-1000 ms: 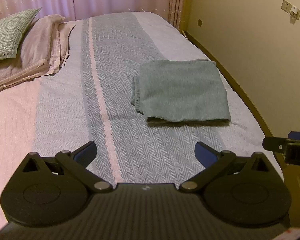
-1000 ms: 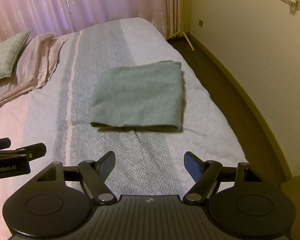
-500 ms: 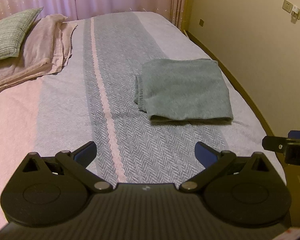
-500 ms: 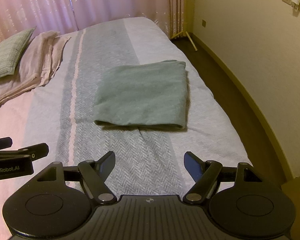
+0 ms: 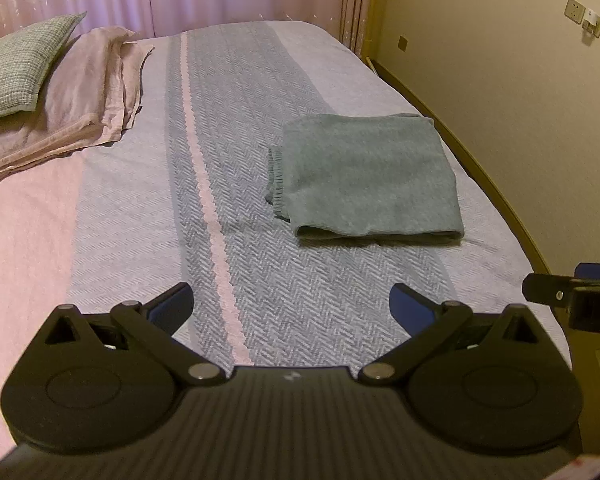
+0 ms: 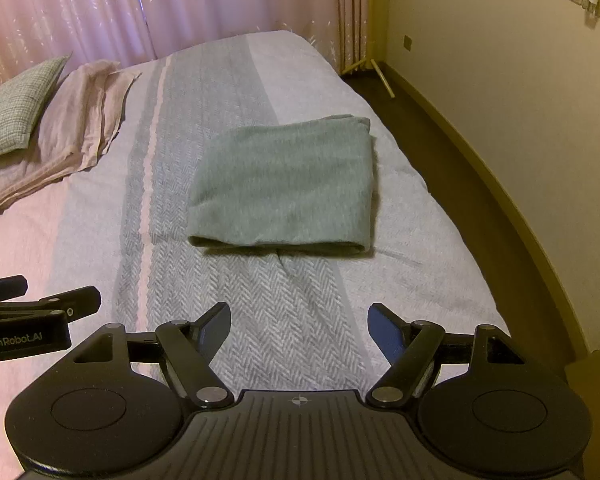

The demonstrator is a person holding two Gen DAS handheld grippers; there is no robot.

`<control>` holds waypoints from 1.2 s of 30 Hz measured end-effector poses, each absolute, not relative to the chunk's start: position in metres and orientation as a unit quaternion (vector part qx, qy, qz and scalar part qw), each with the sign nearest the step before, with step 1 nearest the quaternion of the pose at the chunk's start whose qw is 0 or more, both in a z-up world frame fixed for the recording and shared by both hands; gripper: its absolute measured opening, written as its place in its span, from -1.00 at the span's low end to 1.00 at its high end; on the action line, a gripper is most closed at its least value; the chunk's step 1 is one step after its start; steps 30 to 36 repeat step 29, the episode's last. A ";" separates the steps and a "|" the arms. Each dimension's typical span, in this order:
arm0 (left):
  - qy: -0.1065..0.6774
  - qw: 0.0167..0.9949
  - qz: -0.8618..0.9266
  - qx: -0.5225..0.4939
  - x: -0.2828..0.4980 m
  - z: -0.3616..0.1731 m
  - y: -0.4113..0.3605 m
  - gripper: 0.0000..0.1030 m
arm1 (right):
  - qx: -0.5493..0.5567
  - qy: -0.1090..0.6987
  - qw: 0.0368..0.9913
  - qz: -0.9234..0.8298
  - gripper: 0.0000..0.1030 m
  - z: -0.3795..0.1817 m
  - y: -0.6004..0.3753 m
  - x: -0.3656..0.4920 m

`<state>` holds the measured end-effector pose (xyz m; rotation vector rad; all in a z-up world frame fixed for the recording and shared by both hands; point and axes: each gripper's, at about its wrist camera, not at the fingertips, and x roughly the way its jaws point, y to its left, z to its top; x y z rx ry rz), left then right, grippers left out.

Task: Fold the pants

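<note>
The grey-green pants [image 5: 368, 176] lie folded into a flat rectangle on the striped bedspread [image 5: 228, 160], toward the bed's right side. The right wrist view has the same folded pants [image 6: 284, 184] straight ahead, with the fold edge facing me. My left gripper [image 5: 291, 304] hovers open over the bed's near end, well short of the pants, with nothing between its blue pads. Just as far back, my right gripper [image 6: 299, 320] is open and holds nothing. Each gripper shows at the edge of the other's view.
A pink folded sheet [image 5: 80, 104] and a green checked pillow [image 5: 20, 68] lie at the bed's far left. Pink curtains [image 6: 160, 8] hang behind the bed. A dark floor strip [image 6: 460, 152] and a yellow wall [image 6: 520, 80] run along the right.
Both grippers have drawn slightly back and turned a little, so the pants sit farther right in each view. The pants have not moved. Both grippers stay open.
</note>
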<state>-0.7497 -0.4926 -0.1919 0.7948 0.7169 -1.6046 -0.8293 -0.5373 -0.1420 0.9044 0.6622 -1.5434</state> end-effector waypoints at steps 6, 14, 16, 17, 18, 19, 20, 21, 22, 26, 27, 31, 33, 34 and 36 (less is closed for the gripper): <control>0.303 0.569 -0.685 0.339 -0.753 -0.192 -0.491 0.99 | 0.388 0.282 0.579 -0.660 0.41 -0.142 -0.538 -0.831; 0.302 0.570 -0.683 0.342 -0.762 -0.193 -0.495 0.99 | 0.391 0.280 0.579 -0.658 0.41 -0.143 -0.541 -0.840; 0.301 0.571 -0.683 0.343 -0.764 -0.193 -0.497 0.99 | 0.391 0.280 0.579 -0.658 0.41 -0.143 -0.542 -0.842; 0.301 0.570 -0.683 0.343 -0.765 -0.193 -0.497 0.99 | 0.391 0.280 0.580 -0.657 0.41 -0.143 -0.542 -0.842; 0.302 0.570 -0.683 0.343 -0.767 -0.194 -0.498 0.99 | 0.391 0.280 0.579 -0.658 0.41 -0.143 -0.541 -0.842; 0.303 0.570 -0.682 0.344 -0.769 -0.194 -0.499 0.99 | 0.391 0.280 0.579 -0.658 0.41 -0.143 -0.542 -0.843; 0.303 0.570 -0.682 0.344 -0.769 -0.195 -0.499 0.99 | 0.392 0.280 0.580 -0.657 0.41 -0.144 -0.543 -0.845; 0.303 0.569 -0.682 0.344 -0.770 -0.195 -0.499 0.99 | 0.393 0.280 0.580 -0.656 0.42 -0.144 -0.544 -0.847; 0.303 0.569 -0.682 0.345 -0.771 -0.195 -0.500 0.99 | 0.393 0.281 0.581 -0.655 0.41 -0.145 -0.545 -0.849; 0.304 0.570 -0.680 0.345 -0.775 -0.197 -0.505 0.99 | 0.396 0.283 0.583 -0.650 0.41 -0.147 -0.549 -0.854; 0.305 0.573 -0.680 0.342 -0.776 -0.197 -0.505 0.99 | 0.397 0.284 0.583 -0.649 0.41 -0.148 -0.550 -0.855; 0.312 0.571 -0.680 0.338 -0.777 -0.200 -0.508 0.99 | 0.400 0.285 0.584 -0.647 0.41 -0.149 -0.553 -0.858; 0.312 0.571 -0.680 0.338 -0.777 -0.200 -0.508 0.99 | 0.400 0.285 0.584 -0.647 0.41 -0.149 -0.553 -0.858; 0.312 0.571 -0.680 0.338 -0.777 -0.200 -0.508 0.99 | 0.400 0.285 0.584 -0.647 0.41 -0.149 -0.553 -0.858; 0.312 0.571 -0.680 0.338 -0.777 -0.200 -0.508 0.99 | 0.400 0.285 0.584 -0.647 0.41 -0.149 -0.553 -0.858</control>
